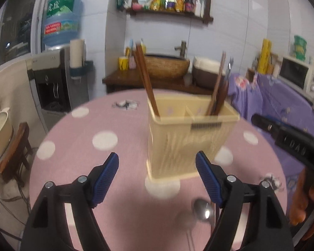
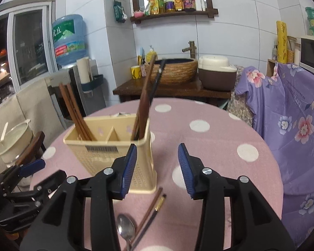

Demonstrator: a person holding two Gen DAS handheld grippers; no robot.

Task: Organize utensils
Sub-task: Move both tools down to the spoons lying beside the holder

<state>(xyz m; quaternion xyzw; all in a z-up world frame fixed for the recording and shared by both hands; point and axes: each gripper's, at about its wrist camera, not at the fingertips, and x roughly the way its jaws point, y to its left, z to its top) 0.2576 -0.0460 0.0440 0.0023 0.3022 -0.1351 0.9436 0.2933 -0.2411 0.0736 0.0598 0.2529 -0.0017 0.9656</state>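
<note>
A cream two-compartment utensil holder stands on the pink dotted table. Brown chopsticks lean in its left compartment. A wooden utensil and dark handles stand in the right one. A metal spoon and two loose chopsticks lie on the table in front of the holder. My left gripper is open just short of the holder, with nothing between its pads. My right gripper is open above the loose utensils, beside the holder's right corner, and holds nothing.
A water dispenser and a pot on a stool stand to the left of the table. A purple flowered cloth covers furniture on the right. Behind the table is a wooden stand with a basin and a rice cooker.
</note>
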